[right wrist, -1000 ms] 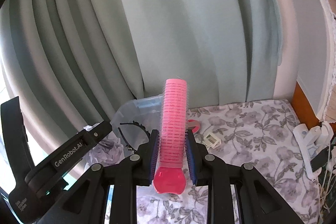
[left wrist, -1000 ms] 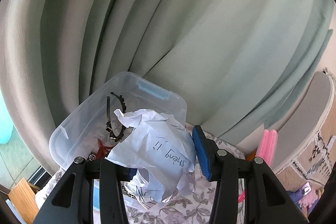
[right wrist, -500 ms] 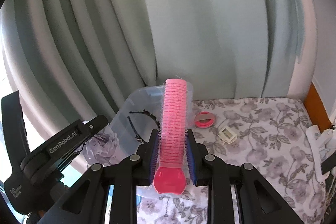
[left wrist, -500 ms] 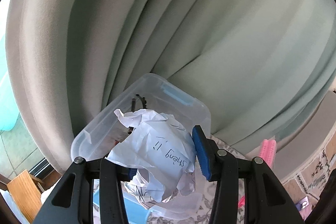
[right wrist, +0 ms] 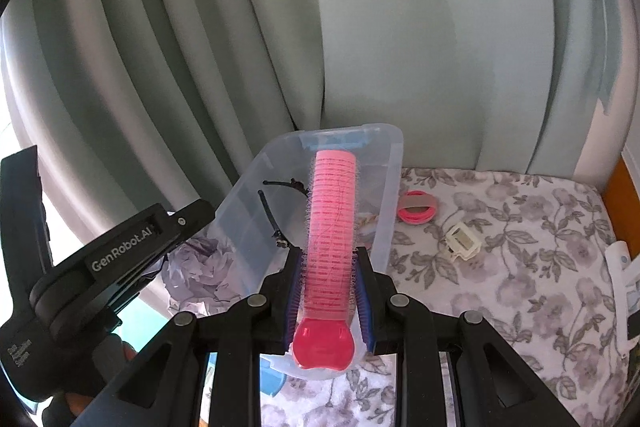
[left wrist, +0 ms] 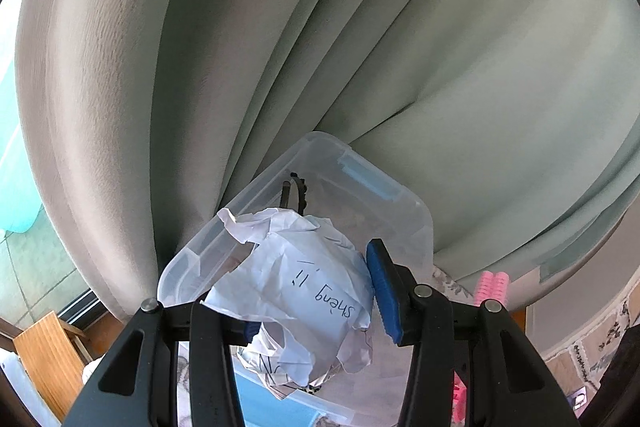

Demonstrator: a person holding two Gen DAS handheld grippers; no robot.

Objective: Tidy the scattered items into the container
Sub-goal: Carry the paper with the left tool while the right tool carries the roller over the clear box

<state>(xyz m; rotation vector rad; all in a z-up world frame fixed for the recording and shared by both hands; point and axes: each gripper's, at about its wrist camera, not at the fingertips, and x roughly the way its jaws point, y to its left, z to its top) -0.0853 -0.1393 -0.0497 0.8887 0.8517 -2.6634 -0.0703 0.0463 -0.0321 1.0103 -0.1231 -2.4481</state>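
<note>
Currently, by view:
Left wrist, left hand-held gripper (left wrist: 308,301): clamped on crumpled paper ball (left wrist: 304,291), handwriting visible on it.
Left wrist, container (left wrist: 404,227): clear plastic bin just ahead of the ball, backed against grey-green curtain (left wrist: 360,47); black hairband (left wrist: 294,193) inside.
Left wrist, pink hair roller (left wrist: 492,287): tip showing at right, past the gripper finger.
Right wrist, right hand-held gripper (right wrist: 328,301): closed on pink hair roller (right wrist: 332,227), roller upright between blue pads (right wrist: 364,301), over near end of container (right wrist: 248,203).
Right wrist, left hand-held gripper (right wrist: 120,251): at left, paper ball (right wrist: 200,271) beside container's left wall.
Right wrist, floral cloth (right wrist: 520,247): carries pink ring (right wrist: 416,213) just beside container, cream hair clip (right wrist: 462,241) farther right.
</note>
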